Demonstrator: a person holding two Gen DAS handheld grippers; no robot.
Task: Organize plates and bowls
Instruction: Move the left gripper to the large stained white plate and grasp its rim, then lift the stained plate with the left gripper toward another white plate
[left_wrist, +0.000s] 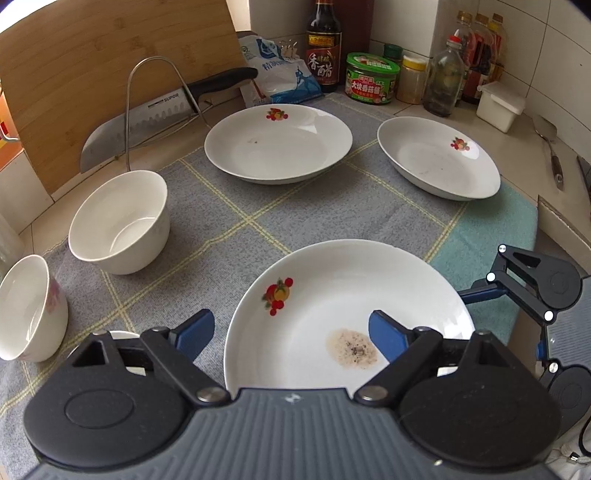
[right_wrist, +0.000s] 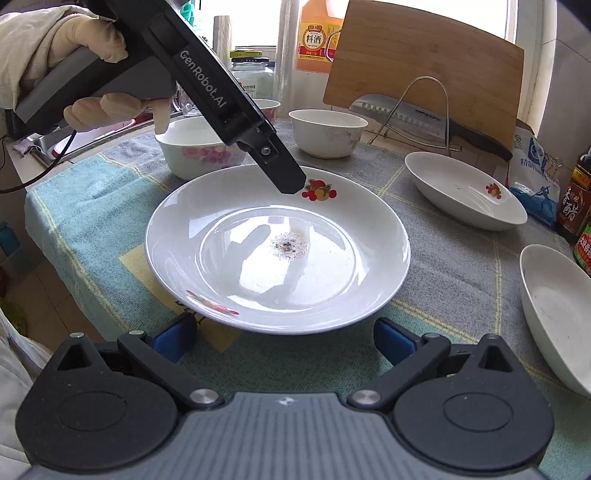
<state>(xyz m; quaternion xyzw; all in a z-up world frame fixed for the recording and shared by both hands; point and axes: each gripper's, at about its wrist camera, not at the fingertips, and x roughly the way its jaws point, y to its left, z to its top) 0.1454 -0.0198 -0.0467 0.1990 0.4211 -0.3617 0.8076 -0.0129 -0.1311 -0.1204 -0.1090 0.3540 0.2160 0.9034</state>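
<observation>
A white plate with a fruit print and a brown stain (left_wrist: 332, 295) lies on the checked cloth right before my left gripper (left_wrist: 291, 338), which is open and hovers over its near rim. The same plate (right_wrist: 277, 247) fills the middle of the right wrist view; my right gripper (right_wrist: 282, 338) is open just short of its rim. Two more fruit-print plates (left_wrist: 279, 142) (left_wrist: 439, 157) lie at the back. Two white bowls (left_wrist: 120, 221) (left_wrist: 27, 306) stand at the left.
A knife (left_wrist: 147, 118) rests in a wire rack against a bamboo cutting board (left_wrist: 110, 74). Sauce bottles and jars (left_wrist: 373, 77) line the tiled back wall. A spatula (left_wrist: 550, 147) lies at the right. A sink (right_wrist: 74, 140) is beyond the cloth.
</observation>
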